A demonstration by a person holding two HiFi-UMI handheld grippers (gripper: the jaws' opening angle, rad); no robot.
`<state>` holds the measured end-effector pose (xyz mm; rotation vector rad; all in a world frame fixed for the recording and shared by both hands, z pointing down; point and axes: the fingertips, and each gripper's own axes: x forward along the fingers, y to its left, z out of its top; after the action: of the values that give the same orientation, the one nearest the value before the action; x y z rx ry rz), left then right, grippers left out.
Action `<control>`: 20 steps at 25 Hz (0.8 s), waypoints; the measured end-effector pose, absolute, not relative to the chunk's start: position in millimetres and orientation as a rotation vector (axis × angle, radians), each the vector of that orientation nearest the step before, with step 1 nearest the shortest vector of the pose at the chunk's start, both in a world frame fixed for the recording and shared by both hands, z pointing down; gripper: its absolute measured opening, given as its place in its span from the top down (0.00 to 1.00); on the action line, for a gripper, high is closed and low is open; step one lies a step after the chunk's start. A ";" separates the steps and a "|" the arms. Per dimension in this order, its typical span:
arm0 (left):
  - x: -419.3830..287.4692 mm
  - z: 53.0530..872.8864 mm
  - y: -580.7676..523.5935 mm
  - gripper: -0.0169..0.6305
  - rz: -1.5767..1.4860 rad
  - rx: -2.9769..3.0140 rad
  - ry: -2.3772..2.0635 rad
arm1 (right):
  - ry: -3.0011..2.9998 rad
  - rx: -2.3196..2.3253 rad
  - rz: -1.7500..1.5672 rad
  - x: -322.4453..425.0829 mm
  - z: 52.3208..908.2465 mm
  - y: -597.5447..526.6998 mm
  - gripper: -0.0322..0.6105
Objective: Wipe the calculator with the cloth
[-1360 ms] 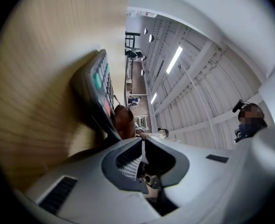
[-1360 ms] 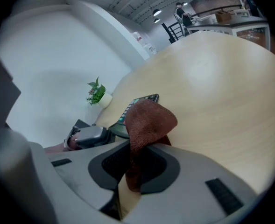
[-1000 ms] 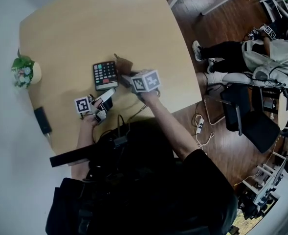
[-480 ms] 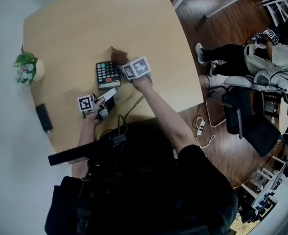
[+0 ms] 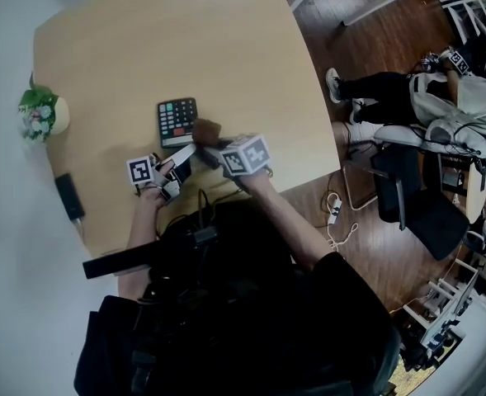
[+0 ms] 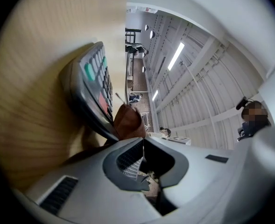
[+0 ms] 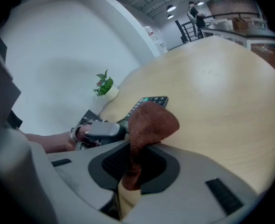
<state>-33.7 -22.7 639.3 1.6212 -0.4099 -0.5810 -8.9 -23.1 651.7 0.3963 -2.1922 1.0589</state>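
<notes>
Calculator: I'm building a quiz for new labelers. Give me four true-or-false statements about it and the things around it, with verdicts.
1. The right gripper is shut on the brown cloth. True.
2. The left gripper grips the calculator between its jaws. False: its jaws are together with nothing between them, and the calculator lies beside them.
3. The calculator lies on the floor. False: it lies on the table.
4. A small potted plant stands at the table's edge. True.
</notes>
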 end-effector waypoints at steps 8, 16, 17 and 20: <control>-33.3 642.3 -23.5 0.97 -0.566 1.630 -0.428 | -2.226 0.648 0.860 -34.4 674.1 -174.0 0.87; -34.0 643.4 -24.2 0.97 -0.556 1.623 -0.439 | -2.184 0.522 0.885 -46.0 686.5 -125.0 0.88; -34.1 643.2 -23.1 0.97 -0.556 1.622 -0.439 | -2.184 0.515 0.905 -42.6 685.2 -114.3 0.88; -32.6 643.0 -21.8 0.97 -0.559 1.627 -0.438 | -2.180 0.499 0.953 -29.0 681.3 -82.7 0.88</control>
<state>-32.6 -21.8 643.0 1.6270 -0.4378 -0.5588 -29.0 -82.7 681.3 0.4990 -2.1796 0.9525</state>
